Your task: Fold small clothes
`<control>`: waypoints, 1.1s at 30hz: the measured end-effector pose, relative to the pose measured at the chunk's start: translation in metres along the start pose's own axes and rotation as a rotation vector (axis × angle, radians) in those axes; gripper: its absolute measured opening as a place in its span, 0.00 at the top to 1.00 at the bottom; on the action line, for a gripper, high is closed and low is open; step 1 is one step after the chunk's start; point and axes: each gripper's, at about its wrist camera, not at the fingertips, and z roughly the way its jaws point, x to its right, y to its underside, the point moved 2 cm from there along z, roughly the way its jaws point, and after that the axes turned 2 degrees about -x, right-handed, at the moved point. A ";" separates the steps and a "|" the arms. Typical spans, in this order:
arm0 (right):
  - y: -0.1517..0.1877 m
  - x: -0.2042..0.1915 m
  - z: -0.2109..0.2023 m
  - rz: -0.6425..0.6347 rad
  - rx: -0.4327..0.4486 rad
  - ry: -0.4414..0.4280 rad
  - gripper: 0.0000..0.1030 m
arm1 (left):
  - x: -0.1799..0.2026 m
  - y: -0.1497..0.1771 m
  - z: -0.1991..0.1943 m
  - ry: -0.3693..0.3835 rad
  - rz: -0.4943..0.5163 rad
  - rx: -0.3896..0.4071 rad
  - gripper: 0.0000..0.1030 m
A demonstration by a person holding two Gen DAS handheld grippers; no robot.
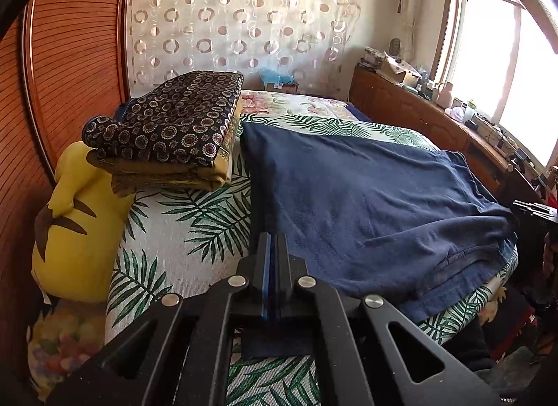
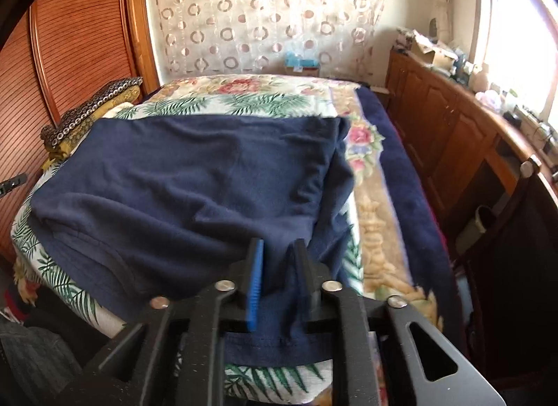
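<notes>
A navy blue garment lies spread on the leaf-print bed cover; it also fills the middle of the right wrist view. My left gripper is shut at the garment's near left edge, with a small flap of navy cloth showing under its base. My right gripper has its jaws a little apart with the garment's near right hem between them. The right gripper body shows at the right edge of the left wrist view.
A folded dark patterned cloth stack and a yellow plush toy sit at the bed's left by the wooden headboard. A wooden cabinet with clutter runs along the right under the window. A floral blanket covers the bed's right side.
</notes>
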 end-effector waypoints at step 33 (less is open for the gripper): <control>0.001 -0.103 0.094 -0.143 -0.087 -0.140 0.48 | -0.002 0.016 0.020 -0.035 0.003 -0.054 0.28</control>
